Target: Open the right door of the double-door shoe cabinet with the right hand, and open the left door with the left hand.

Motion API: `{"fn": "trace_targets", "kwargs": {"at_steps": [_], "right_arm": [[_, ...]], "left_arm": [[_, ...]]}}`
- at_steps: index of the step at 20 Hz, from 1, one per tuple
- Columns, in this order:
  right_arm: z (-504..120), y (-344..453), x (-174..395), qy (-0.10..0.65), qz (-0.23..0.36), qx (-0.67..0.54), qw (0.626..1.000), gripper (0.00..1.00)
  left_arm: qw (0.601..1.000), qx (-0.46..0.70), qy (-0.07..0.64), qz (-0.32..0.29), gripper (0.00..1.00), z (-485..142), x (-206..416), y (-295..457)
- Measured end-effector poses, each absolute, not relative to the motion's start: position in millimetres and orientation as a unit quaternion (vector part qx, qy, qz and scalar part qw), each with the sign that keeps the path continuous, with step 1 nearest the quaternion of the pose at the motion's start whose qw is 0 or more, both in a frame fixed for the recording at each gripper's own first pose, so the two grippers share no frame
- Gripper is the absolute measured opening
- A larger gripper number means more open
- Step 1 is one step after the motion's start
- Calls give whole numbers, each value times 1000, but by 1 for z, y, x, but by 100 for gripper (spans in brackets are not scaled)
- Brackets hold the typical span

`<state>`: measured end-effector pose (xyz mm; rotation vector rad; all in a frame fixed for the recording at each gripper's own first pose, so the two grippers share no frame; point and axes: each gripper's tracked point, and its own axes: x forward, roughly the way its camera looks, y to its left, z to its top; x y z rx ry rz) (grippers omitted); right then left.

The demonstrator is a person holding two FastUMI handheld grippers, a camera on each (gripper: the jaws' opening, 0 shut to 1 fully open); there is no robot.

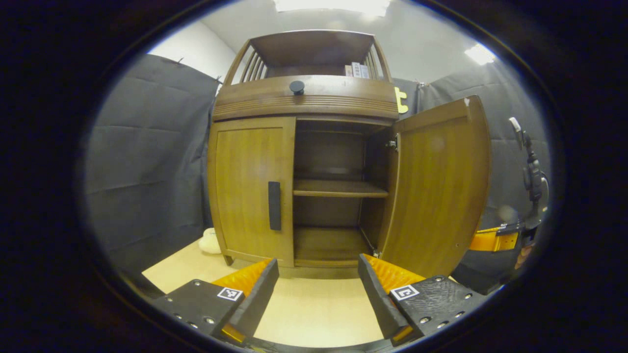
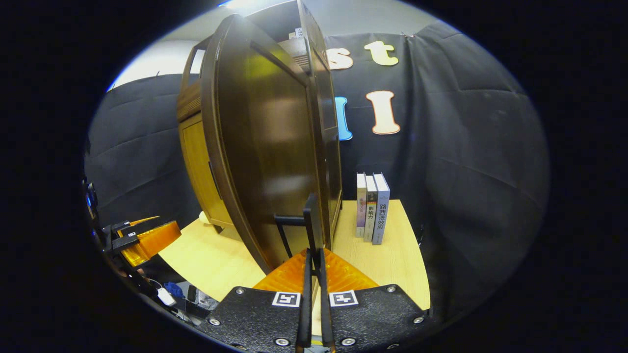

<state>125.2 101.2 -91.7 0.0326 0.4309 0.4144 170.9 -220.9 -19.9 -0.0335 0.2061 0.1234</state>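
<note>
Nearest to us in the left gripper view, our left gripper [image 1: 318, 289] sits at the bottom of the frame with its jaws spread wide and nothing between them, only pale wooden tabletop [image 1: 314, 314] beneath. In the right gripper view, our right gripper [image 2: 314, 255] sits at bottom centre, its jaws pressed together on the thin black right door handle [image 2: 312, 223].

Beyond the left gripper, the shoe cabinet [image 1: 304, 147] takes up the middle of the frame. Its right door [image 1: 436, 186] stands swung wide open, right of centre, and we see two bare shelves [image 1: 338, 189] inside. Its left door [image 1: 252, 189] is flush and closed, left of centre, with a vertical black left door handle [image 1: 274, 205] near its inner edge. A black round knob [image 1: 297, 87] sits on the drawer band above.

At the right edge of that view we see part of the other gripper, orange and black.

In the right gripper view, three books [image 2: 372, 208] stand upright on the tabletop, right of centre, just beside the cabinet.
</note>
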Motion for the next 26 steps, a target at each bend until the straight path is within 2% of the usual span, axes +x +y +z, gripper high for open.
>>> {"fn": "trace_targets", "kwargs": {"at_steps": [4,14,20,21,25,26], "right_arm": [[-91,113,118,220,255,36,941,7],[-87,115,122,201,274,49,939,5],[-89,112,122,205,262,49,942,7],[-89,111,122,206,258,48,943,4],[-88,108,121,212,232,53,948,5],[-85,108,120,209,224,59,950,5]], "left_arm": [[989,-23,108,98,97,-27,151,-243],[981,-15,107,163,97,-32,130,-222],[979,-17,112,171,97,-37,132,-196],[979,-17,112,168,97,-36,136,-191],[984,-9,113,141,98,-33,165,-177],[985,-3,109,133,93,-31,176,-172]]}}
